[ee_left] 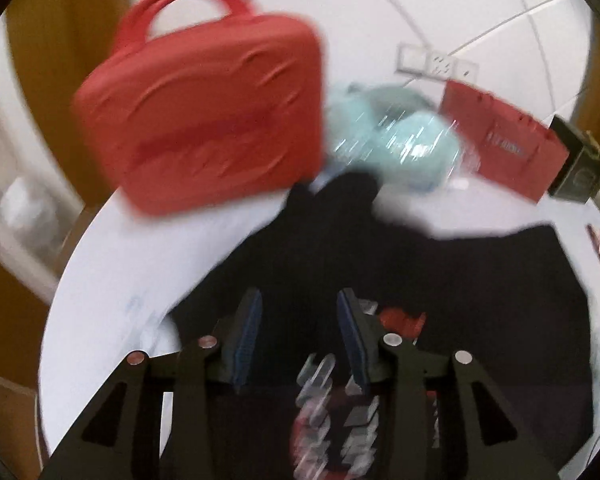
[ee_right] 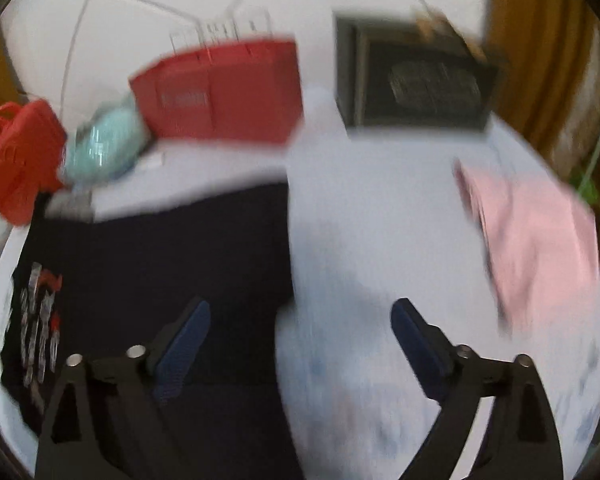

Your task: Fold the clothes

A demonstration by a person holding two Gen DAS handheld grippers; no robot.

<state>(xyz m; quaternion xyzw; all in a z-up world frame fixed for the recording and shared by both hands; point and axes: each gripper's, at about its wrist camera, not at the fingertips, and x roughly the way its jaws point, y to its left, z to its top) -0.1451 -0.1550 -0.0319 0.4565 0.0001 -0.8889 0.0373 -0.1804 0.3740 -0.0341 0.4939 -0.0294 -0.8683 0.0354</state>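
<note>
A black shirt with a red and white print is lying spread on a round white table, and both views are blurring with motion. In the left wrist view the left gripper is hanging over the shirt with its blue-padded fingers parted by a narrow gap, gripping nothing; black cloth and the print are showing between them. At ten o'clock from it a red handbag is standing at the table's far edge. At one o'clock a pale green bundle in clear wrap is lying just beside the handbag, with a red paper bag and a dark box at two o'clock.

In the right wrist view the right gripper is standing wide open and holding nothing. Its left finger is sitting over the shirt and its right finger over the bare table, so the shirt's edge is running between them. A pink garment is lying at two o'clock, well apart from the shirt. The red paper bag is standing at eleven o'clock and the dark box at one o'clock.
</note>
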